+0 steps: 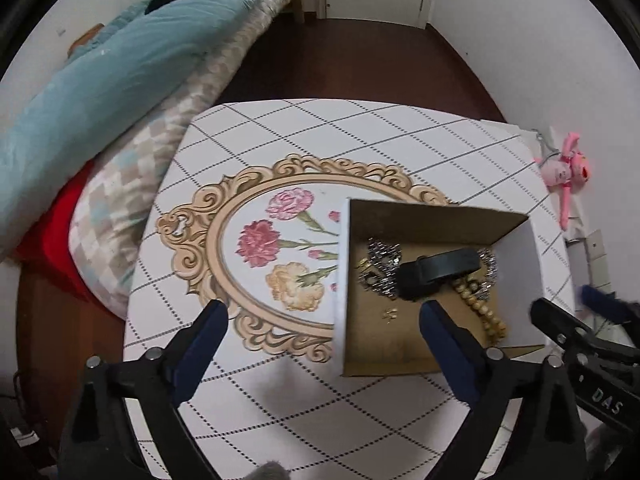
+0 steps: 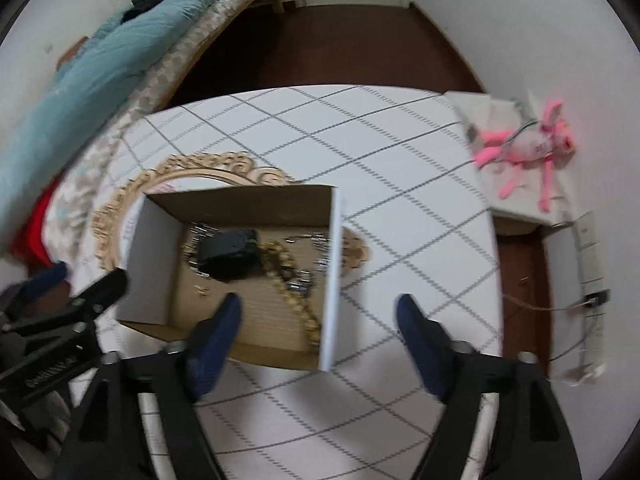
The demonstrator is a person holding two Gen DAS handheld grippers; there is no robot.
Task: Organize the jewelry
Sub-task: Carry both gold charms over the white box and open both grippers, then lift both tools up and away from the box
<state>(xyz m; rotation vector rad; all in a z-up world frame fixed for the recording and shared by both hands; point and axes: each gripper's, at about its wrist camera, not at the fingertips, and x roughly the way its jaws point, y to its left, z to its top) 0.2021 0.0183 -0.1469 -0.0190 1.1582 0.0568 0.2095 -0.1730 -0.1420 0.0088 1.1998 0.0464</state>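
While both claws hang spread wide over the bench (image 1: 280, 128), nothing sits between their pads: the left claw (image 1: 324, 322) straddles the box's (image 1: 440, 216) left wall, the right claw (image 2: 320, 314) its right wall. Inside the box lie a black strap (image 1: 436, 270), a wooden bead string (image 1: 486, 310) and silvery chains (image 1: 382, 256) (tangled together)

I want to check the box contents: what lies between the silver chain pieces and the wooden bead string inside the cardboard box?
A black strap-like item lies between the silver chain pieces and the wooden bead string in the cardboard box, clearest in the left wrist view.
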